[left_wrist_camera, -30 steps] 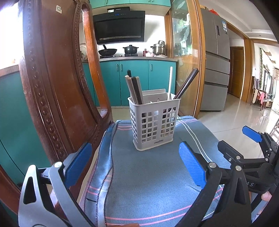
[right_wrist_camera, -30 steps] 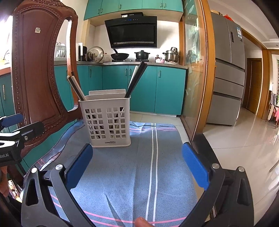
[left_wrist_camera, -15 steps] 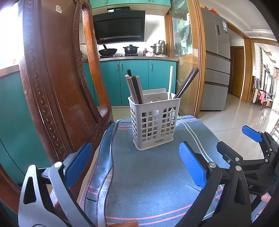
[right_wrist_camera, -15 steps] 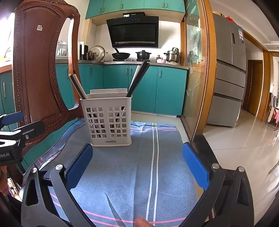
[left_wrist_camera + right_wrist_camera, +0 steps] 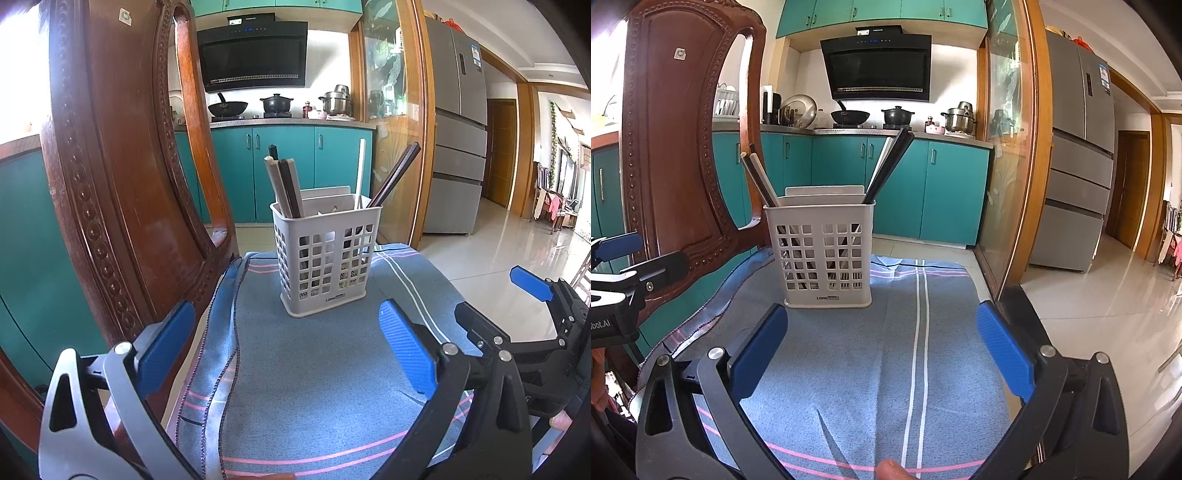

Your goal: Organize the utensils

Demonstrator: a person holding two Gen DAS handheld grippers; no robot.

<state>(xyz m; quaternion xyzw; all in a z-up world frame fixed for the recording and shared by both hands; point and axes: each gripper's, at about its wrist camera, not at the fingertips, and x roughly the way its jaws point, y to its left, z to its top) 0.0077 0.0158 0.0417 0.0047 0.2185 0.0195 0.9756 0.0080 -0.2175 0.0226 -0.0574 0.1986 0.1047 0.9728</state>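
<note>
ahead, utensil basket [image 5: 823,258] stands beyond both spread, empty hand-held grippers.

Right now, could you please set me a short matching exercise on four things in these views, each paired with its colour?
Things:
1. basket
2. cloth
3. chair back
4. finger pads

Colours:
A. carved reddish-brown
B. pale grey
C. deep blue
D. light blue with pink and white stripes

Pairs: 1-B, 2-D, 3-A, 4-C
</note>
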